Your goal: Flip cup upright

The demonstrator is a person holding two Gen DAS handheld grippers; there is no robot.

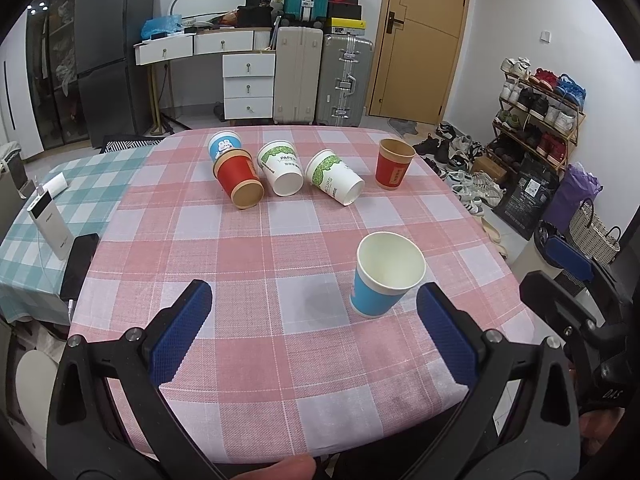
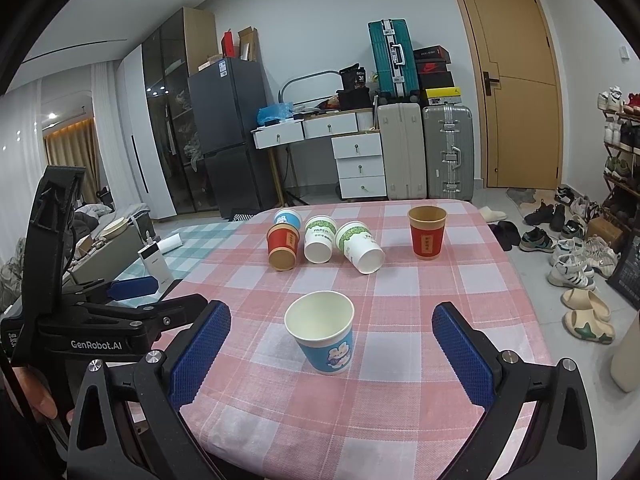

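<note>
Both blue-padded tools, left tool (image 1: pixel 314 322) and right tool (image 2: pixel 332 334), are hovering wide and empty beside the upright blue paper cup (image 2: pixel 322 332), while the toppled red paper cup (image 2: pixel 282 246) is lying far across the counter (image 2: pixel 400 380), mouth facing them, leftward.

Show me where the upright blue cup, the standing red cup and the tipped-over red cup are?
Upright blue cup (image 2: pixel 330 350): right wrist view, on its blue side wall.
Standing red cup (image 2: pixel 427 240): right wrist view, on its red band.
Tipped-over red cup (image 1: pixel 236 176): left wrist view, on its red side.
</note>
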